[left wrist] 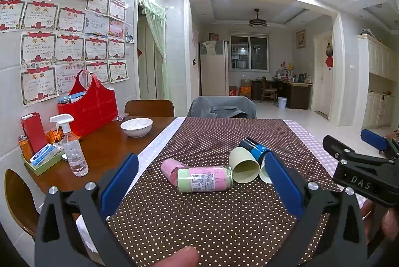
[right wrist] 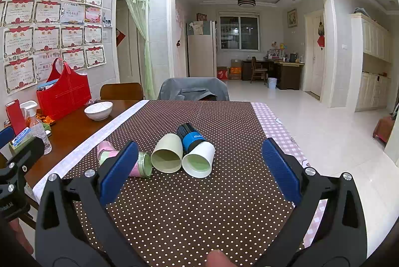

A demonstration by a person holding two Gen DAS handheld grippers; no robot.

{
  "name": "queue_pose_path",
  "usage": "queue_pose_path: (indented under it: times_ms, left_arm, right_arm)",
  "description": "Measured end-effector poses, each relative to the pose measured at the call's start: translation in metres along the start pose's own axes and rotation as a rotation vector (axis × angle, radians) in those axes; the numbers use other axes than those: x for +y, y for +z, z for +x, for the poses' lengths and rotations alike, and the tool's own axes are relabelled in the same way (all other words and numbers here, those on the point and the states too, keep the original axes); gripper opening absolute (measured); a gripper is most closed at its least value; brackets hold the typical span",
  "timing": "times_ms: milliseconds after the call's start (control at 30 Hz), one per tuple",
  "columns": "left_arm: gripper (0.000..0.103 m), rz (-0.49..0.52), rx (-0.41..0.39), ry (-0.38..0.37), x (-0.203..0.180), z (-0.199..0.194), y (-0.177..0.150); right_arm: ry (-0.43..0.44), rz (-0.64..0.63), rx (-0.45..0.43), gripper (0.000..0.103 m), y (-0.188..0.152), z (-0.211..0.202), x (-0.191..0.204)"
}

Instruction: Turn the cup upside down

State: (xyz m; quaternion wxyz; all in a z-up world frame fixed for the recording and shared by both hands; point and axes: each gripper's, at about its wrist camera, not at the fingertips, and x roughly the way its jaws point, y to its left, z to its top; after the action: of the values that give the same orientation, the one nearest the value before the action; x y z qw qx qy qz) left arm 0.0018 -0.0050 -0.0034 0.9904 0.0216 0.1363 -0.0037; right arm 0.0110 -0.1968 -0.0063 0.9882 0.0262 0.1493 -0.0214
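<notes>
So both hand-held grippers are hovering wide open, holding nothing: left hand-held gripper (left wrist: 200, 182), right hand-held gripper (right wrist: 199, 168). Three cups are lying on their sides mid-tabletop (right wrist: 174, 217): a cream cup (right wrist: 167, 153), a white cup (right wrist: 199, 159), a pink cup (left wrist: 172, 168). One jar (left wrist: 204, 179), one blue-black bottle (right wrist: 190, 136). I'd be pinching a cup's wall near its rim, lifting clear of the neighbours, then rotating it mouth-down.

A home dining room: wooden table (left wrist: 104, 140), award certificates (left wrist: 40, 47) on wall, fridge (right wrist: 200, 55).
</notes>
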Motion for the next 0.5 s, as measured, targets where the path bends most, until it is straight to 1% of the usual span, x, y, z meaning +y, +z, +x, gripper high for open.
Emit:
queue_pose_path:
  times_ms: [500]
  left_arm:
    - [0.099, -0.013, -0.002, -0.017, 0.0011, -0.0013, 0.0006]
  right_arm:
    - [-0.003, 0.004, -0.002, 0.097, 0.0041, -0.0024, -0.0010]
